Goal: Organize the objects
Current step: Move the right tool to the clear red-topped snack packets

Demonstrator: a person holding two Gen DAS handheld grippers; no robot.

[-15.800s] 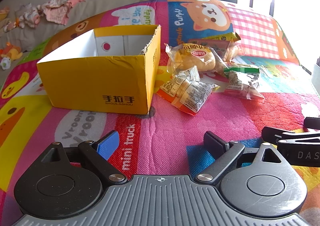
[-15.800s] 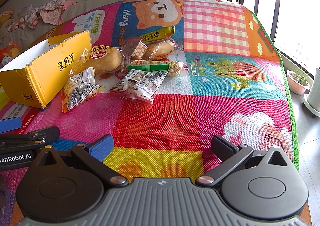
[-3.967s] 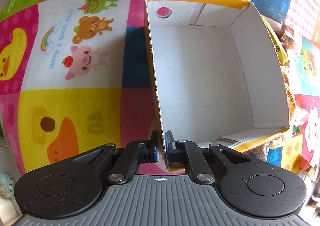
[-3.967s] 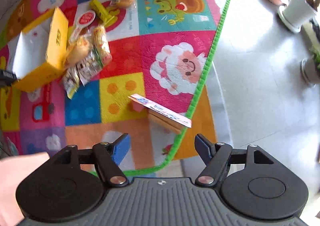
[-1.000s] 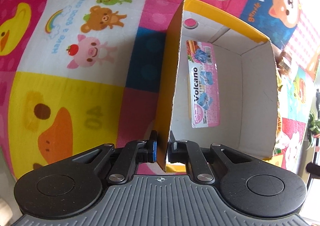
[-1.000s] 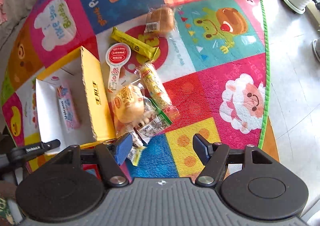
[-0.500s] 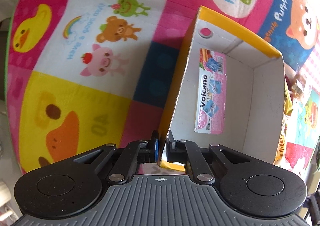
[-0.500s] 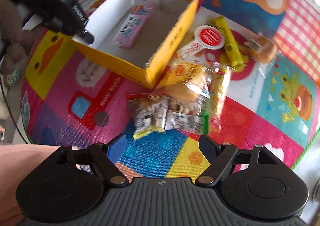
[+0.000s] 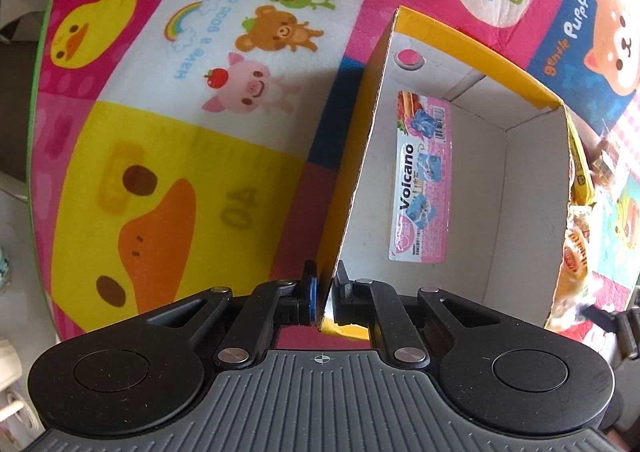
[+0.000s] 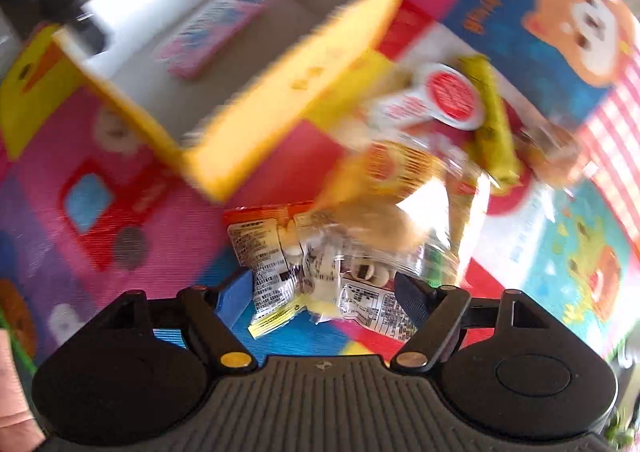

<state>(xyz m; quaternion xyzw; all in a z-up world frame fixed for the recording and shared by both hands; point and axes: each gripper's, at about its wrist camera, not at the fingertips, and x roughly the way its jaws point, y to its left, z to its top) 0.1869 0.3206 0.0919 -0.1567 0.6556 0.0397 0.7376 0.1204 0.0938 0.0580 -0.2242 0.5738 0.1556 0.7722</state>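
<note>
Blurring is smearing most of your right wrist view, so the labels on the snack packets (image 10: 320,264) are not readable and their edges are running together; about seven wrapped snacks are lying in a heap on the play mat (image 10: 132,212) just beside the yellow box (image 10: 280,104). Among them you are seeing one yellow bar (image 10: 492,120), one white packet with a red disc (image 10: 448,96) and one bun in clear wrap (image 10: 392,176). In your left wrist view the box's far wall is hiding most of that heap.

One pink Volcano pack (image 9: 424,180) is lying flat inside the box against its left wall.

Your left gripper (image 9: 325,292) is clenching the near corner of the box (image 9: 360,172) wall, one finger outside and one inside. Your right gripper (image 10: 324,292) is standing wide with its jaws closing slightly, packets lying between the fingers but not pressed.

Compared with a second ago, your right gripper is sitting much lower over the heap and has rolled round, while your left is keeping the same grip.
</note>
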